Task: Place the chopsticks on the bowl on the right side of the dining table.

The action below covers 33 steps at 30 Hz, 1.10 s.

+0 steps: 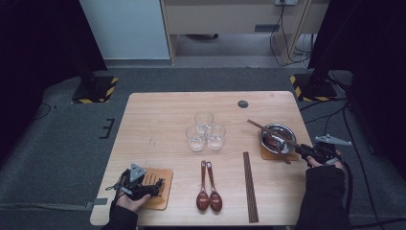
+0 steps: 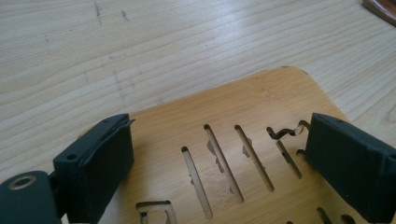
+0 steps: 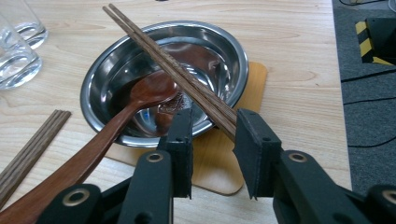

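A steel bowl (image 1: 286, 129) (image 3: 107, 65) sits on a wooden coaster (image 1: 268, 154) (image 3: 254, 77) at the table's right side. A brown wooden spoon (image 3: 149, 91) lies in it, its handle coming out toward me. A pair of dark chopsticks (image 1: 261, 127) (image 3: 163, 56) rests slanted across the bowl's rim. Its near end lies between the jaws of my right gripper (image 1: 306, 149) (image 3: 212, 119), against the right-hand pad, with a gap on the other side. My left gripper (image 1: 155, 184) (image 2: 219, 126) stands open, jaws wide over a slotted wooden coaster (image 1: 163, 200) (image 2: 261, 102), nothing between them.
Three clear glasses (image 1: 206, 132) (image 3: 16, 46) cluster mid-table. Two brown spoons (image 1: 208, 189) lie side by side near the front edge, with another pair of chopsticks (image 1: 250, 184) (image 3: 32, 144) to their right. The table's right edge runs close beside the bowl.
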Each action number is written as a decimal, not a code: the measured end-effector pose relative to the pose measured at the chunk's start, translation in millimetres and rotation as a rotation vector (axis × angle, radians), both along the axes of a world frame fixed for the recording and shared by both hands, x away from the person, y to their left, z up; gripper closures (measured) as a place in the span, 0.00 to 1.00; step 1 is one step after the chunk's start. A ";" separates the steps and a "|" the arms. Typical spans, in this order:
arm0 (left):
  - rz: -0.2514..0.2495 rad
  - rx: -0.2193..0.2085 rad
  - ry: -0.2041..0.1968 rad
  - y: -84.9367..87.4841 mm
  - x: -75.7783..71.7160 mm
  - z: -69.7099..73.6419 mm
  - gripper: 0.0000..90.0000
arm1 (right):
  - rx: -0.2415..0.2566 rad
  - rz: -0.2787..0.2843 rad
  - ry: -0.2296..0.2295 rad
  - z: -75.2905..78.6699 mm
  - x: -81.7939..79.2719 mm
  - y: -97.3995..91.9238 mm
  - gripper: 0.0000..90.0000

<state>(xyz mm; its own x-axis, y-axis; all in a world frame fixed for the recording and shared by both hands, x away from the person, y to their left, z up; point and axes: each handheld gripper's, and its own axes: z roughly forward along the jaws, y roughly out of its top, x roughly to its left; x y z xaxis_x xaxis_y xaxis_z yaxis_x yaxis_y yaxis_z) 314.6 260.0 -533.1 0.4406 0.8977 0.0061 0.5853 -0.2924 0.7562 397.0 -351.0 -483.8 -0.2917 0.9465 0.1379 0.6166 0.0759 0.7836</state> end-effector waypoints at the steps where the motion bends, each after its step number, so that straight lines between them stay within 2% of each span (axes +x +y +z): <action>1: 0.000 0.000 0.000 0.0 0.0 0.0 0.08 | -0.003 -0.002 -0.001 -0.5 0.3 -0.4 0.74; 14: 0.000 0.000 0.000 0.0 0.0 0.0 0.08 | -0.009 -0.037 -0.008 -5.0 4.9 -7.2 0.68; 24: 0.000 0.000 0.000 -0.1 0.0 0.0 0.08 | 0.013 0.000 -0.042 4.8 6.5 2.1 0.68; 33: 0.000 0.000 0.000 0.0 0.1 0.0 0.08 | 0.022 0.027 -0.075 14.1 16.6 14.3 0.67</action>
